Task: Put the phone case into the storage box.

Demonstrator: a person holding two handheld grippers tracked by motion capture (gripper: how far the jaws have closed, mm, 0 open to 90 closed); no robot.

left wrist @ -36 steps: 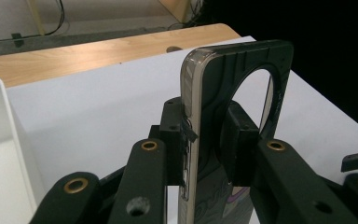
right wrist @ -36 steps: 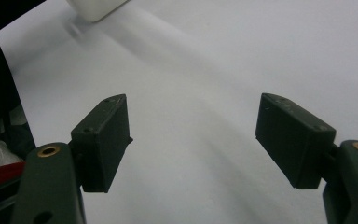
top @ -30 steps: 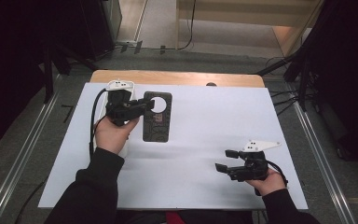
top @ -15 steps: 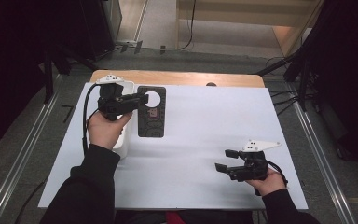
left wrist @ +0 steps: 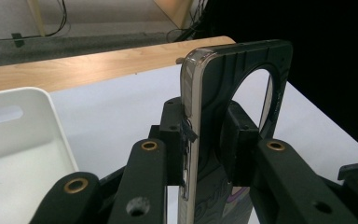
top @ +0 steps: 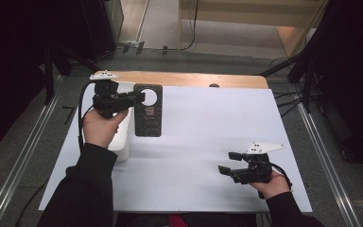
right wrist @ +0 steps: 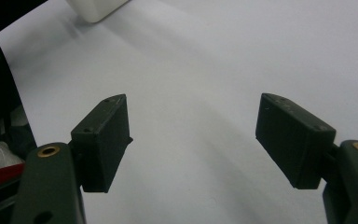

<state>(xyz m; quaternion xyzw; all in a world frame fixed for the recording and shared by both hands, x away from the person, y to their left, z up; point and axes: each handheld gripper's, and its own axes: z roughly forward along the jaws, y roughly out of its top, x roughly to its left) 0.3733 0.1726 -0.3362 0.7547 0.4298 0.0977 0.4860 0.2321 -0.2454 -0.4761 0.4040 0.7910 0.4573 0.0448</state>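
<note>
Dim surroundings, evenly lit white table (top: 194,142), soft shadows, slightly grainy close views.

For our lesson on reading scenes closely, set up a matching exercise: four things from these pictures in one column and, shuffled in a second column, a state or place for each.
Things:
1. left hand-held gripper
2. right hand-held gripper
3. phone case
4. white bin

States or places:
A. open, holding nothing
B. on the table's left side, by the left hand
C. shut on a dark edge
D. dark, with a round hole, clamped between jaws

Pairs: 1-C, 2-A, 3-D, 4-B
</note>
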